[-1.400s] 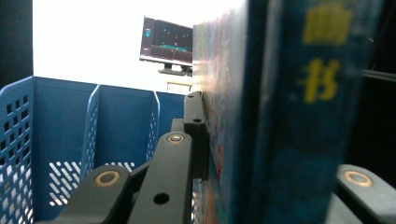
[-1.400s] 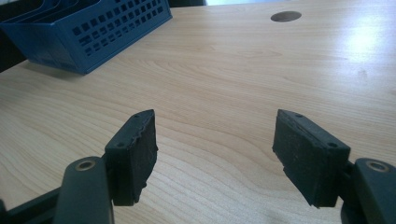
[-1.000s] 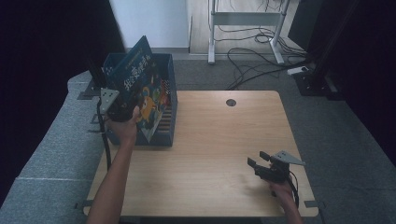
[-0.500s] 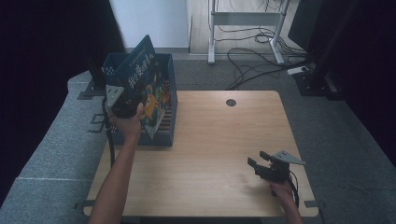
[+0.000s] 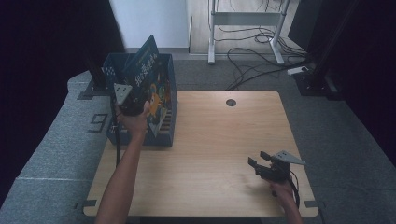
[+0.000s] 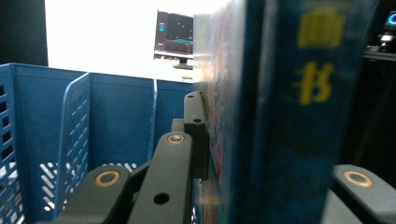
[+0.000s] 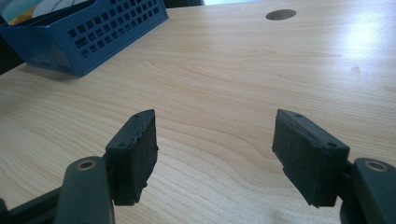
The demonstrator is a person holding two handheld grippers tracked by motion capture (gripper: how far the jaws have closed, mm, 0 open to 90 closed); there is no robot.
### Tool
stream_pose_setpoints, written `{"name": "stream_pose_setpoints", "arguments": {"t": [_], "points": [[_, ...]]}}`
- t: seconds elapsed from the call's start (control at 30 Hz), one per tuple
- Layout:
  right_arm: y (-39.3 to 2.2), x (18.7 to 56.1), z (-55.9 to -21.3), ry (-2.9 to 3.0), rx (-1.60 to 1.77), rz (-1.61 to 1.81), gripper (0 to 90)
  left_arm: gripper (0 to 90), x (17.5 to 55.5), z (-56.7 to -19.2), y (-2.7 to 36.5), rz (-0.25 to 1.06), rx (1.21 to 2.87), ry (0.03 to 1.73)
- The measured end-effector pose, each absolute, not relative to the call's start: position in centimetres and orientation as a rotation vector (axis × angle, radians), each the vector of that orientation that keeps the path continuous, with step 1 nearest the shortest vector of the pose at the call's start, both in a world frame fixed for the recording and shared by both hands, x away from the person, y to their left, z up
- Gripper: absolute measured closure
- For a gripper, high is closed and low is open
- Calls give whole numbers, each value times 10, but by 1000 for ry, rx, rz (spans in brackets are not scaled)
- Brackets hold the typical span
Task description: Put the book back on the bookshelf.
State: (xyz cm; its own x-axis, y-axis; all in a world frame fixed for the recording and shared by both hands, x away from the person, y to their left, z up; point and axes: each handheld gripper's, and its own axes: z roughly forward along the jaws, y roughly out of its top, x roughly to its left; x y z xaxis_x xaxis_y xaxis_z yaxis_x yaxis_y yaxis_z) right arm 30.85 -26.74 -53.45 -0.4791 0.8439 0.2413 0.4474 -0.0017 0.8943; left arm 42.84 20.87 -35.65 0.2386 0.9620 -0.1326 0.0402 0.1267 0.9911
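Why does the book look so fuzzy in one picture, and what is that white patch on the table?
Left gripper view: the dark-blue picture book sits too close, so its yellow lettering blurs. Right gripper view: glare whitens the pale wooden table.

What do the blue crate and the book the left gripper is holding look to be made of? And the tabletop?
Blue crate: moulded plastic, matt, by its perforated grid walls. Book: likely a glossy printed card cover, judging by its thin stiff edge between the left gripper's jaws. Tabletop: pale wood or wood-look laminate; grain lines show, with a soft sheen.
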Motion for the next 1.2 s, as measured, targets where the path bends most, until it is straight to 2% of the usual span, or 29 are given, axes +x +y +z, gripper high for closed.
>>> {"name": "stream_pose_setpoints", "arguments": {"t": [1.2], "points": [[-268,309,-534,1913,1325,1470,306,822,438,-373,194,991,1153,1063]]}}
